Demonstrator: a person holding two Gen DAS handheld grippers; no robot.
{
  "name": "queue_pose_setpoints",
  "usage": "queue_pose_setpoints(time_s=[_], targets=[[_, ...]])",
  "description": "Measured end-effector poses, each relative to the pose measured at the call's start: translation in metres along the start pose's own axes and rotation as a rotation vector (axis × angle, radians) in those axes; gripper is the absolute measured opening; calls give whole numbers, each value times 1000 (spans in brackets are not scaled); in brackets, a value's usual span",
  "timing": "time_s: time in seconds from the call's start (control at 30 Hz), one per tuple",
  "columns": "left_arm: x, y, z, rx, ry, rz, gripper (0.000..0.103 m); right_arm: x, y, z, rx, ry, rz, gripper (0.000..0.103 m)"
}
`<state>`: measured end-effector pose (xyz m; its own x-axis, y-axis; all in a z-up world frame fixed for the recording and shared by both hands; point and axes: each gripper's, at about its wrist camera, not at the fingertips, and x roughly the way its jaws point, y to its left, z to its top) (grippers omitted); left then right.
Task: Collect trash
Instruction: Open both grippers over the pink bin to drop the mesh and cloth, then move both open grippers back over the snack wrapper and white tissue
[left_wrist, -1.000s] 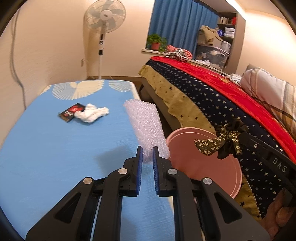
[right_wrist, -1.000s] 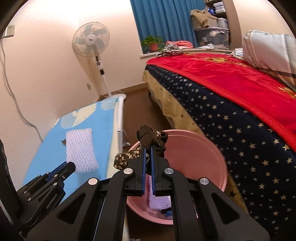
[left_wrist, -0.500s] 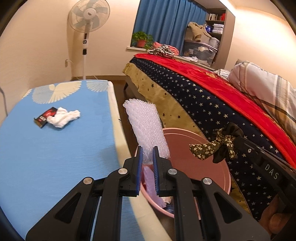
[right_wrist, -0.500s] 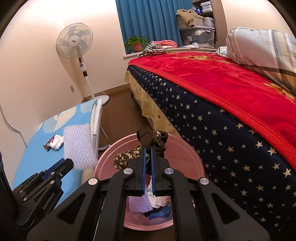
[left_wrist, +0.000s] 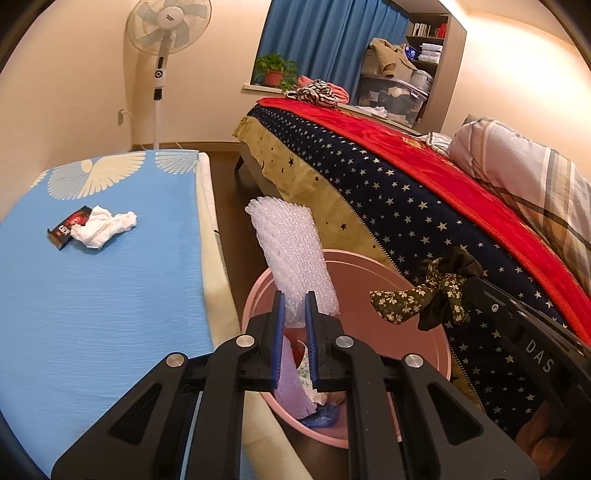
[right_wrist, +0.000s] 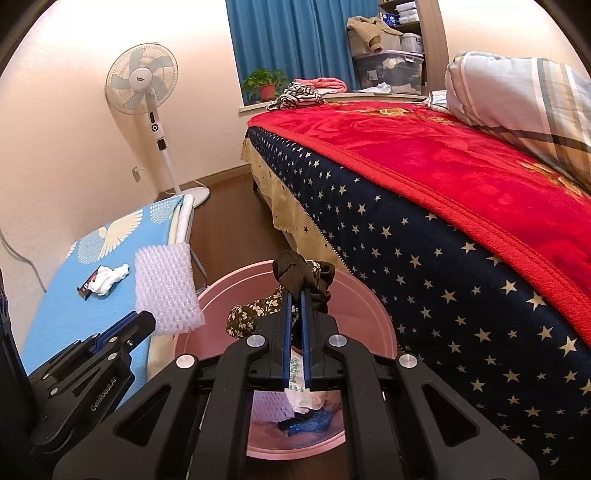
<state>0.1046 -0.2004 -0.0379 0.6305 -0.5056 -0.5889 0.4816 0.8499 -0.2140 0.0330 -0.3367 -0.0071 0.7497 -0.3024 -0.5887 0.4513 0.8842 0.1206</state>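
The left gripper (left_wrist: 294, 299) pinches the foam sheet (left_wrist: 291, 254) at its lower edge; the right gripper (right_wrist: 294, 295) is clamped on a flowered cloth (right_wrist: 258, 310). Both hang over the pink tub (left_wrist: 439, 354) below the fingertips. The sheet leans toward the tub's near rim and, let go carelessly, may land outside. Farther left, a tissue (left_wrist: 103, 227) and wrapper (left_wrist: 68, 226) wait.

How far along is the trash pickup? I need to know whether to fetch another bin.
Some rubbish already lies in the pink basin. In hand: the left gripper holds white foam netting and the right gripper a floral cloth scrap, both over the basin. Left: the crumpled tissue and dark packet on the blue board.
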Motion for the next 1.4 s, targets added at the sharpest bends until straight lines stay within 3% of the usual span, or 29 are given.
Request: queue_pose_setpoints(time_s=[0.27,0.3,0.37,0.4,0.43,0.57,0.6,0.7,0.87,0.93,1.1,1.27,1.4], targets=[[-2,-1,1,3,-2,-16,11,-2,-1,0,-1,-3,-4,5],[-1,-2,2,6,2,-25,11,-3,-1,0,-3,-2,-8,9],[-1,-3,2,10,11,-30,20,-4,0,1,-3,1,-20,11],[-1,-4,1,13,8,-28,31,-5,-1,2,-8,3,-35,12],[-4,-4,1,16,0,-22,38,-6,0,2,-8,0,-40,17],[-13,1,2,17,-15,3,40,-16,2,4,-2,-20,-44,56],[-18,5,3,8,-23,13,44,-20,5,5,-12,-33,-49,63],[-30,13,6,-13,-51,34,53,-30,12,5,-27,-48,-44,80],[-56,27,10,-37,-101,71,71,-49,26,6,-62,-88,-37,97],[-66,34,12,-48,-114,81,80,-56,30,5,-63,-96,-18,98],[-90,53,16,-81,-154,119,94,-70,45,7,-48,-88,13,98],[-105,76,20,-121,-184,171,95,-82,71,3,-148,-135,42,98],[-104,92,17,-138,-198,235,95,-65,72,-6,-143,-103,61,98]])
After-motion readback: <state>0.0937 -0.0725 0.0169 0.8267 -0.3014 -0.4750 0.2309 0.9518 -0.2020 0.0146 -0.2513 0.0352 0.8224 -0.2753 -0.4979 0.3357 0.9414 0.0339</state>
